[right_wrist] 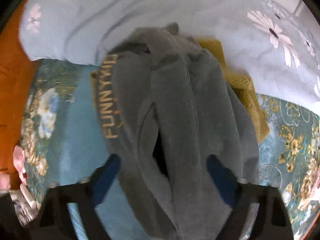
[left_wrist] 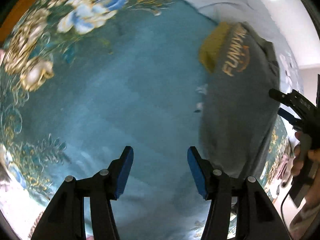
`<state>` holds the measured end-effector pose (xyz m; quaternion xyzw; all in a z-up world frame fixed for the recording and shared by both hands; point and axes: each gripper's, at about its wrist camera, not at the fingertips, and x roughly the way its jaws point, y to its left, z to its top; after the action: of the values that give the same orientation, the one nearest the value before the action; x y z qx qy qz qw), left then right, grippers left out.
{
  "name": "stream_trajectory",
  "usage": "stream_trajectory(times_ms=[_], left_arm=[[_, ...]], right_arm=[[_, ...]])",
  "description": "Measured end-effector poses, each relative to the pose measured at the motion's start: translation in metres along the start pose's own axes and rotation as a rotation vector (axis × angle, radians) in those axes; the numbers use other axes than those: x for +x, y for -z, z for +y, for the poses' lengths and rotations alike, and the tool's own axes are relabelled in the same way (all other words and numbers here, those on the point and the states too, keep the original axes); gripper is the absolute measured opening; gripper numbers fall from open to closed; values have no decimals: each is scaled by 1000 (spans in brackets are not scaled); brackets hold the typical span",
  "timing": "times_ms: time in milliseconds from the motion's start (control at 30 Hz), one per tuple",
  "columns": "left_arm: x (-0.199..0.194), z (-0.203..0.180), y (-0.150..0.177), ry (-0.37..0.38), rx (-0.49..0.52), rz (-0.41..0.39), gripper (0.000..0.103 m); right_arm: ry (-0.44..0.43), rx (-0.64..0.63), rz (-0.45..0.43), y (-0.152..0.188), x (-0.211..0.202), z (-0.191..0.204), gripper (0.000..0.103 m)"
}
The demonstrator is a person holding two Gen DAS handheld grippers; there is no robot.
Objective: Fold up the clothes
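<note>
My left gripper (left_wrist: 160, 172) hangs over the teal floral bedspread (left_wrist: 120, 100) with its blue-padded fingers (left_wrist: 125, 172) spread wide and nothing between them. From that view the grey sweatshirt (left_wrist: 238, 108) lies at about three o'clock on the bedspread, its gold "FUNNY…" lettering (left_wrist: 237, 52) running up toward one o'clock, and a mustard-yellow knit garment (left_wrist: 213, 46) peeks out from under its far edge. My right gripper (left_wrist: 288, 104) comes in at the three o'clock rim, just beside the sweatshirt's far side, my hand (left_wrist: 304, 158) wrapped round its handle.

In the right wrist view the grey sweatshirt (right_wrist: 180, 110) fills the middle, bunched in long folds that run from twelve down to six o'clock. The right gripper (right_wrist: 164, 180) has its fingers (right_wrist: 108, 176) set apart on either side of the fabric; the cloth lies between them, but blur keeps me from telling whether they press on it. The yellow knit (right_wrist: 240, 84) shows at two o'clock beneath the sweatshirt. A pale blue quilt (right_wrist: 120, 10) with white flowers spans the top, and an orange-brown surface (right_wrist: 12, 80) edges nine o'clock
</note>
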<state>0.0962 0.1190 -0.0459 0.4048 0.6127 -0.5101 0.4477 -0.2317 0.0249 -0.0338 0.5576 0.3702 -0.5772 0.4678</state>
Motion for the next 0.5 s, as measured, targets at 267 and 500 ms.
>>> stream_trajectory(times_ms=[267,500], left_arm=[[-4,-6,-3,14,5,23,57],[1,-16,5,33,48,31,57]], right_arm=[[-84,190,-16,8,-21,-48,10],[-169,365,-183,48,-107,-120,7]])
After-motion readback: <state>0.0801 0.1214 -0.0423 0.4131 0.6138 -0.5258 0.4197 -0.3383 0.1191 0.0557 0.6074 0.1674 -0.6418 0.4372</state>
